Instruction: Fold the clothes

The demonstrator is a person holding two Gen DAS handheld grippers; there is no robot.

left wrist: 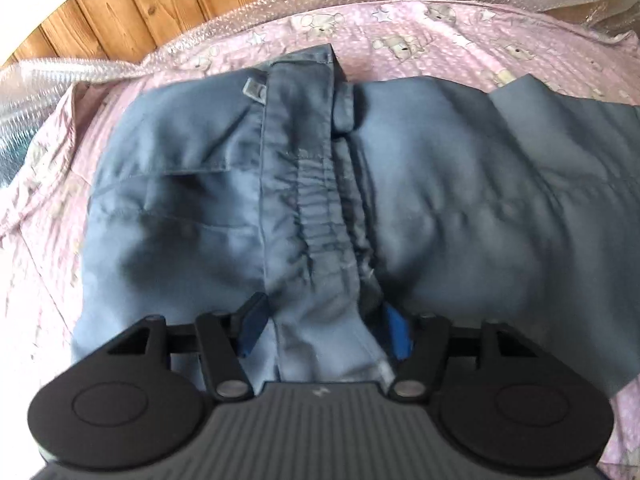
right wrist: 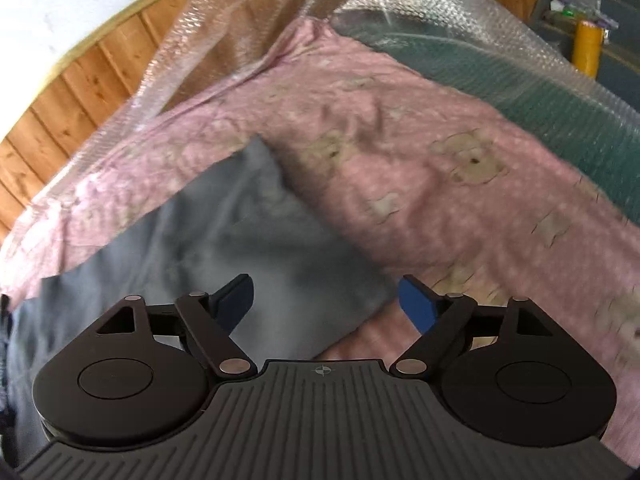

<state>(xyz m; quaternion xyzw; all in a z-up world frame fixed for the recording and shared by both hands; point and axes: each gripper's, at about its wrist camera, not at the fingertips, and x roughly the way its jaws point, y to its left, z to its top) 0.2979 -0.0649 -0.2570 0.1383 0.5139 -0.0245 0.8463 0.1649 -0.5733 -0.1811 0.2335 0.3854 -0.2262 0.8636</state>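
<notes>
Trousers (left wrist: 320,184) lie ahead of the left claw (left wrist: 324,324), waistband between its parted, unpressing jaws. Right claw (right wrist: 326,300) gapes wide, empty. Smooth the cloth before folding

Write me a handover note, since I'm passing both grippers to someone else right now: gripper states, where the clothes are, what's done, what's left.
Left gripper: fingers apart, straddling the waistband of the grey-blue trousers, not clamping it.
Right gripper: open, empty, over a trouser leg end.
Trousers lie on the pink teddy-print sheet, waistband folded over the middle.
Done: apparently one fold.
Left: probably more folding and smoothing.
</notes>
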